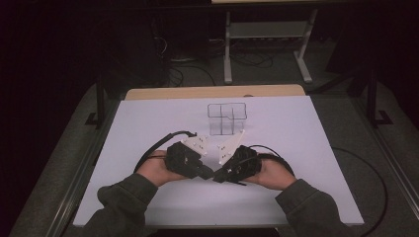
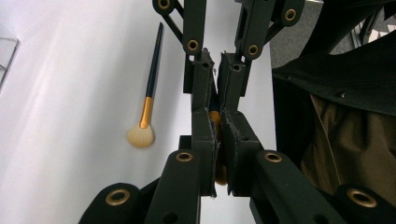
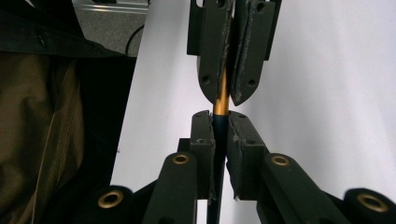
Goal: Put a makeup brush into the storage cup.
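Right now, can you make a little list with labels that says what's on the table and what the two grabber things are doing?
table: white top
box: clear, with compartments, at the far middle
loose brush: lies flat on the table, apart from the grippers, gold collar, pale bristles
held brush: dark handle, gold collar, between both grippers
left gripper: shut on the held brush
right gripper: shut on the held brush, tip to tip with the left
fingers: black, pressed on the brush

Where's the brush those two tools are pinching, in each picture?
High view: low centre, hidden where left gripper and right gripper meet tip to tip.
Left gripper view: centre, held brush as an orange sliver between the fingers.
Right gripper view: centre, its gold band and dark handle.
Shared landmark: white table cover.
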Action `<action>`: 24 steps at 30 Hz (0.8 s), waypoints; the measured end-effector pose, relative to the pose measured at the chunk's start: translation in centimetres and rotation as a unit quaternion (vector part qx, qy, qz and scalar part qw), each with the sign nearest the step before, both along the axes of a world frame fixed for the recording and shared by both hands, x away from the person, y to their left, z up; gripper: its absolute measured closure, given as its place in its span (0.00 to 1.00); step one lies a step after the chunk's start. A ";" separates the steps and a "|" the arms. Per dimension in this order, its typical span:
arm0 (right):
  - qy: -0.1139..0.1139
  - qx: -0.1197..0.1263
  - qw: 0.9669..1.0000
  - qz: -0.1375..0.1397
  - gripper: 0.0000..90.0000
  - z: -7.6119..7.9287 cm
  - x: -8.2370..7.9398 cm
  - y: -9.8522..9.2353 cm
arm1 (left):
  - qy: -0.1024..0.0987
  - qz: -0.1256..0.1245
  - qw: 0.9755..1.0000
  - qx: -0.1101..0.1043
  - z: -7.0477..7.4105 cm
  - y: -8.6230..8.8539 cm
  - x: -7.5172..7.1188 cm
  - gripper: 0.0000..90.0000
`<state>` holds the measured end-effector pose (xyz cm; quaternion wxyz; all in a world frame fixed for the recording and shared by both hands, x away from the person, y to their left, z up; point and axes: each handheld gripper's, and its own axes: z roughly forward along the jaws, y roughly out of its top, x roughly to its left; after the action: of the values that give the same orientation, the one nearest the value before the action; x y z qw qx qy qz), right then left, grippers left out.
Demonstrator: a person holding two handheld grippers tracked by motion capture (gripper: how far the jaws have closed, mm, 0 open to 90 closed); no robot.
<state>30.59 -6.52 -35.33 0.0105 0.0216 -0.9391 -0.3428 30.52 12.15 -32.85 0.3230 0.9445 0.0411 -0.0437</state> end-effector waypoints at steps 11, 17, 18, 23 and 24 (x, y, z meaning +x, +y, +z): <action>0.012 -0.004 1.000 0.000 0.92 -0.2 0.2 0.1 | 0.008 0.018 1.000 -0.017 -0.1 1.0 -0.1 0.85; 0.021 -0.010 1.000 -0.011 0.92 -0.7 0.5 -0.2 | 0.005 0.042 0.999 -0.033 0.2 2.8 -0.2 0.78; 0.019 -0.009 1.000 -0.012 0.92 -0.8 0.7 -0.4 | 0.004 0.047 0.998 -0.036 0.2 3.0 -0.2 0.76; 0.025 -0.008 0.999 -0.027 0.92 -1.0 1.3 -1.0 | 0.005 0.071 0.996 -0.050 -0.1 4.5 -0.4 0.68; 0.026 -0.007 0.999 -0.029 0.92 -1.0 1.4 -1.2 | 0.006 0.074 0.996 -0.052 -0.3 4.7 -0.6 0.68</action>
<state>32.01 -7.71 -36.32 0.0247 -0.0149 -0.9412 -0.3366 29.94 16.88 -33.11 0.3742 0.9203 0.1108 -0.0274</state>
